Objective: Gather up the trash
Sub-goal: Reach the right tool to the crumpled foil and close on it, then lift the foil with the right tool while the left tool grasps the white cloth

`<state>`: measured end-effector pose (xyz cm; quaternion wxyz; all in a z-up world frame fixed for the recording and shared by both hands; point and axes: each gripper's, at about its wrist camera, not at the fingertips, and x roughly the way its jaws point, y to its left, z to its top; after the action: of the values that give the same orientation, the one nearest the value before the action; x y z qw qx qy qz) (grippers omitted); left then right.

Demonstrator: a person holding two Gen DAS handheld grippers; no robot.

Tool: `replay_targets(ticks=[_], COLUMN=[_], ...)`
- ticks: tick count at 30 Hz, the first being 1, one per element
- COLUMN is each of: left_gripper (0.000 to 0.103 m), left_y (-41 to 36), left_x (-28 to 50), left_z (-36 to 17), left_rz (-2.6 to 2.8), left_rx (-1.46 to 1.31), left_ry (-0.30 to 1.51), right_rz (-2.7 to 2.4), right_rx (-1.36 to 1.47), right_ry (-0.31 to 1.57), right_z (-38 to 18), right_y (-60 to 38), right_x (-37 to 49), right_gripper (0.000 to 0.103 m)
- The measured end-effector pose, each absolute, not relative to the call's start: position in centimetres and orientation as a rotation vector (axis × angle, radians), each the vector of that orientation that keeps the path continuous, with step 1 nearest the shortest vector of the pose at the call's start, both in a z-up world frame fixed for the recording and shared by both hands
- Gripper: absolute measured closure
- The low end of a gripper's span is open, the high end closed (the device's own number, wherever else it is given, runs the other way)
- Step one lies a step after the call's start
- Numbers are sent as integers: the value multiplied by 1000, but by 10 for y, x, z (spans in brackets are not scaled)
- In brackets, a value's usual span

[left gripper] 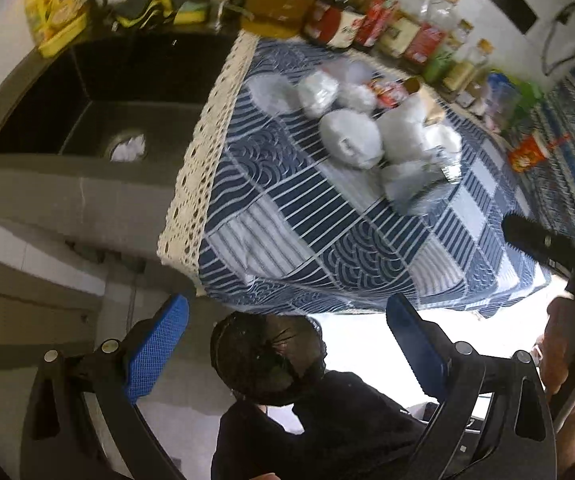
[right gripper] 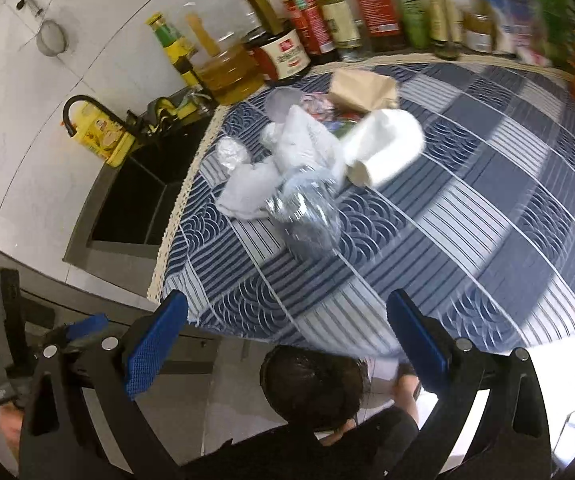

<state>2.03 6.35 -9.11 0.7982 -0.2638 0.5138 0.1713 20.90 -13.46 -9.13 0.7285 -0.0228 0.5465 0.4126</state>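
While both grippers, left (left gripper: 287, 344) and right (right gripper: 287, 340), gape empty, trash (right gripper: 311, 160) (blurred) sits mid-counter. Bottles (right gripper: 327, 20) line the back edge.

A heap of crumpled white tissues (right gripper: 247, 190), a crushed clear bottle (right gripper: 307, 216) and a paper roll (right gripper: 383, 146) lies on the cloth.

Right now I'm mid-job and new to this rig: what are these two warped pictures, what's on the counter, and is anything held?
Each picture comes from a fisheye camera on a hand-held two-finger gripper, looking along its blue-padded fingers. The left gripper and right gripper both stand open and hold nothing, above a person's head. On the blue patterned tablecloth lies a trash pile: crumpled white tissues, a crushed clear plastic bottle, a white paper roll and a brown paper bag. Beside it is a black sink; condiment bottles line the wall.
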Motion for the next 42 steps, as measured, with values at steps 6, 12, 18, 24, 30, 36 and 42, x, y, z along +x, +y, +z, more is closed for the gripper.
replay_targets(ticks=[6, 12, 18, 24, 30, 36, 42], left_gripper=[7, 7, 7, 7, 7, 7, 7], left_y=[68, 70, 71, 73, 75, 67, 64], left_x=[23, 25, 29, 35, 47, 74, 107], left_z=[-110, -121, -125, -121, -113, -103, -102], left_rz=[421, 459, 481, 477, 447, 308, 208], left_rx=[-629, -667, -700, -685, -656, -626, -627], left_ry=[1140, 1177, 1183, 1180, 1152, 1102, 1067], right_rz=[962, 946, 930, 947, 979, 978, 938], right_rx=[-118, -159, -183, -176, -132, -99, -55], right_ry=[1198, 1225, 1256, 1263, 1258, 1201, 1159], right_z=[-110, -134, -153, -154, -137, -112, -98], right_y=[-97, -78, -70, -73, -89, -118, -157], right_x=[230, 247, 261, 262, 253, 248, 248], right_gripper=[7, 21, 44, 47, 48, 48, 48])
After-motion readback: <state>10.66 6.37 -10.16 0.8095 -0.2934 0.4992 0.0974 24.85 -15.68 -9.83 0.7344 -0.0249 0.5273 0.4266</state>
